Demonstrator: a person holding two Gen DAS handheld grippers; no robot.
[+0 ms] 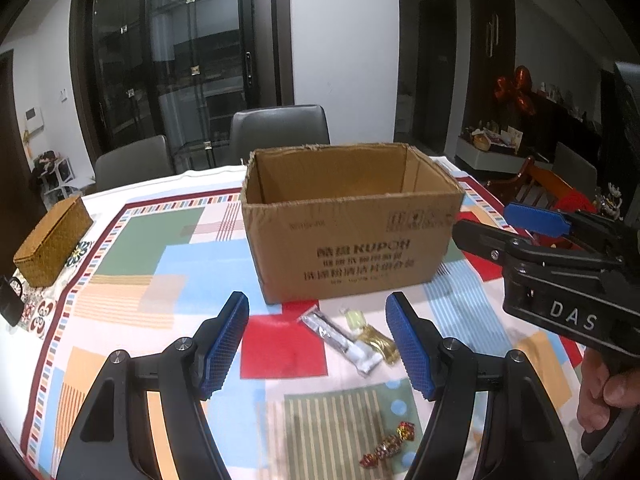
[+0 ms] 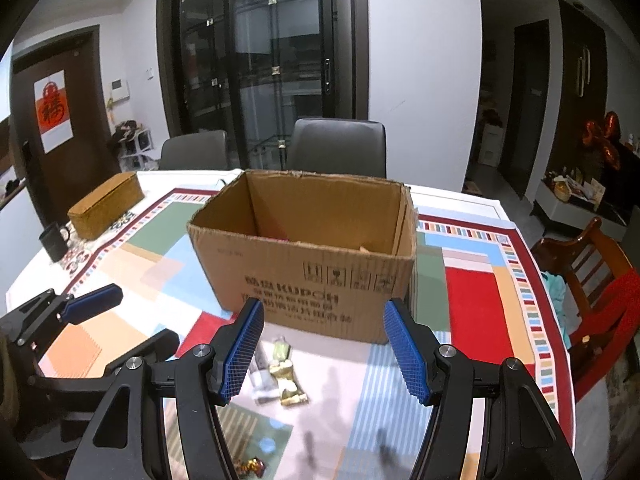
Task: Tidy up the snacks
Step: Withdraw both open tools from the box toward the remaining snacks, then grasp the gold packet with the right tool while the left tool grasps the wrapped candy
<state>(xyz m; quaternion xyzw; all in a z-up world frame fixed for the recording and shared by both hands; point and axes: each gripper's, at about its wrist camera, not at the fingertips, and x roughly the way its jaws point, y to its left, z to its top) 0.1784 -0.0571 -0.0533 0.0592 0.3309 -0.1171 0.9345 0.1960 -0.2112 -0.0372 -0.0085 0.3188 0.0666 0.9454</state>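
Table (image 1: 168,240) under patterned cloth filling the frame. Open box (image 1: 348,240) sitting centre. Left gripper (image 1: 318,346) hovering agape, empty, bottom centre; right gripper (image 2: 324,348) likewise. Silver packet (image 1: 340,340) and gold snack (image 1: 376,340) lying below the box. Red candy (image 1: 388,444) lying bottom centre.

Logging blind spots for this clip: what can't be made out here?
- Box floor: hidden by its front wall, both views.
- Box print: blurred in both views.
- Silver sachet and gold wrapper: labels too small; the right wrist view has them blurred.
- Red candy: cut by the bottom edge, right wrist view.
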